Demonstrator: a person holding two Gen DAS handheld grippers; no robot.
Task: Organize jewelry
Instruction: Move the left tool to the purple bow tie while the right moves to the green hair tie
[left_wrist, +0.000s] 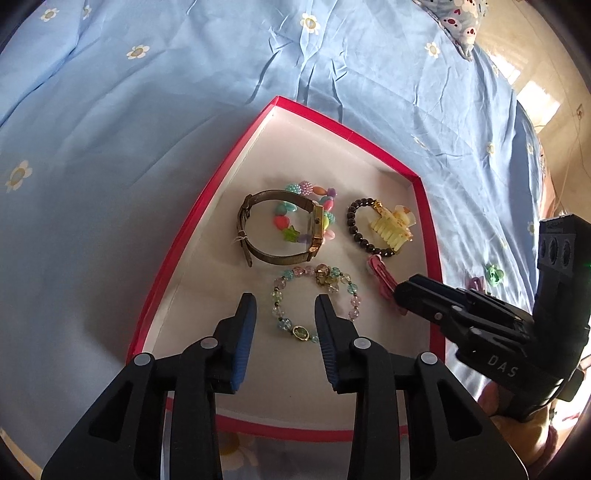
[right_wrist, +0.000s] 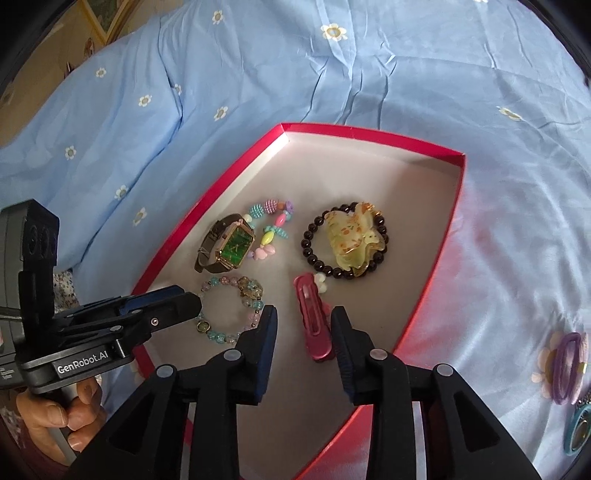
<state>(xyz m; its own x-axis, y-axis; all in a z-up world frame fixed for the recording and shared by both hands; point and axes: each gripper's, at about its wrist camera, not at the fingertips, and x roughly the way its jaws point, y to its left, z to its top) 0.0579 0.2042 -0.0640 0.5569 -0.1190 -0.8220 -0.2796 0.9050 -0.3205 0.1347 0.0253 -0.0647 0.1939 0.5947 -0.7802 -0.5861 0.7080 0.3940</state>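
A red-rimmed box lies on a blue bedsheet. Inside it are a mesh-strap watch, a colourful bead bracelet, a dark bead bracelet and a yellow claw clip. My left gripper is open over a pastel glass-bead bracelet resting on the box floor. My right gripper is open, its jaws on either side of a pink hair clip that also lies on the floor.
On the flowered sheet, right of the box, lie a purple hair tie, a teal piece and a small green flower piece. A patterned pillow sits far back. A hand holds the left gripper's handle.
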